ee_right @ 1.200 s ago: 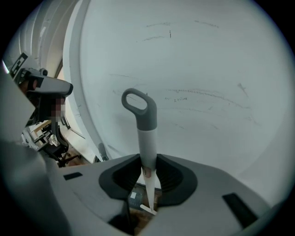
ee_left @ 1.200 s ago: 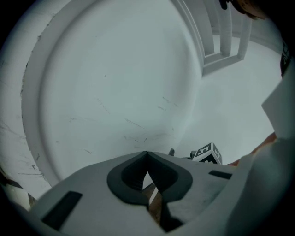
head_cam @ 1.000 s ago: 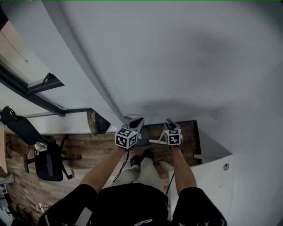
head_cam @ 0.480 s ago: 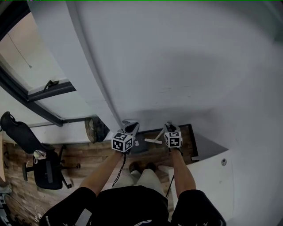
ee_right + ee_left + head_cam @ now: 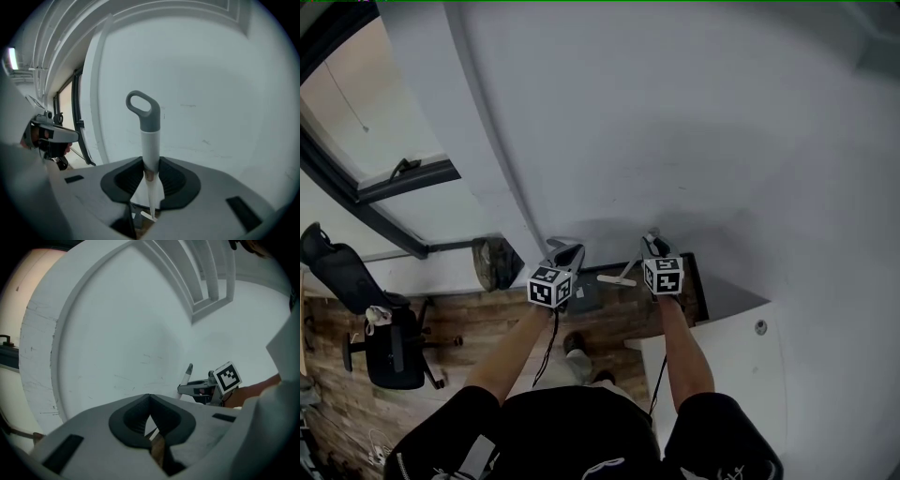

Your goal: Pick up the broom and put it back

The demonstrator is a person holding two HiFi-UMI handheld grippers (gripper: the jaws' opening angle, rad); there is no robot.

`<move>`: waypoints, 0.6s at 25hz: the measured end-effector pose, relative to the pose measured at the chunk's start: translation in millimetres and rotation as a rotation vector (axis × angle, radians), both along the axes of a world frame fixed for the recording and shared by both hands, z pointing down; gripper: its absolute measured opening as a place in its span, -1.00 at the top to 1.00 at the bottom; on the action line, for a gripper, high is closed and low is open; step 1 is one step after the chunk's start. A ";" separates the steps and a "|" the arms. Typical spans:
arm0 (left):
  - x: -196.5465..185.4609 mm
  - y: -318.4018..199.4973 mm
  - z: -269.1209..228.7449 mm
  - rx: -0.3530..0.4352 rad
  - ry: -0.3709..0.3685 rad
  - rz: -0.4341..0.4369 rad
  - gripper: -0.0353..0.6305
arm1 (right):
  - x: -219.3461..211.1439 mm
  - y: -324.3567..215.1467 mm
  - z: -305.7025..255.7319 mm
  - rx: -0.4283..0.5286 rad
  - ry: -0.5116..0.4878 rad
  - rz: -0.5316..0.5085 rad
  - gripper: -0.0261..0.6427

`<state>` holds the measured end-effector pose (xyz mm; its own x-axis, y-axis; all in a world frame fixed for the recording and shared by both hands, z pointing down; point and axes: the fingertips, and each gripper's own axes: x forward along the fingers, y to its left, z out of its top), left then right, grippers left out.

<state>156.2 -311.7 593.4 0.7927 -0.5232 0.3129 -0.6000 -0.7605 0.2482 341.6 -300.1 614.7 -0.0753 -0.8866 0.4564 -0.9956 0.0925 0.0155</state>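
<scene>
The broom's white handle point(image 5: 151, 150) with its grey loop end point(image 5: 143, 110) stands up between the jaws of my right gripper point(image 5: 151, 174), which is shut on it. In the head view the right gripper point(image 5: 651, 246) is raised close to the white wall, and the handle point(image 5: 623, 278) slants down to the left toward a grey piece point(image 5: 581, 295) near the floor. My left gripper point(image 5: 565, 249) hangs beside it to the left. Its jaws point(image 5: 150, 397) meet at the tips with nothing held. The left gripper view shows the right gripper point(image 5: 202, 389) and the handle's tip point(image 5: 188, 372).
A white wall point(image 5: 675, 122) fills the space ahead. A black office chair point(image 5: 380, 328) stands on the wooden floor point(image 5: 478, 323) at the left, under a dark window frame point(image 5: 394, 178). A brownish bag point(image 5: 492, 262) sits by the wall. A white cabinet top point(image 5: 741, 347) is at the right.
Both grippers have risen toward the wall. The right one has gone up further, carrying the broom handle with it. Its grip on the handle looks the same.
</scene>
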 end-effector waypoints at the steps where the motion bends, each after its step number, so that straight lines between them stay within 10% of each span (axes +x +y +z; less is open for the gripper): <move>1: 2.1 5.2 -3.1 0.007 0.000 -0.003 0.84 | -0.3 3.3 -8.1 0.015 -0.003 -0.003 0.58; 15: 12.6 72.7 -56.2 0.103 0.033 -0.033 0.84 | -0.2 81.7 -94.0 0.154 -0.029 -0.063 0.58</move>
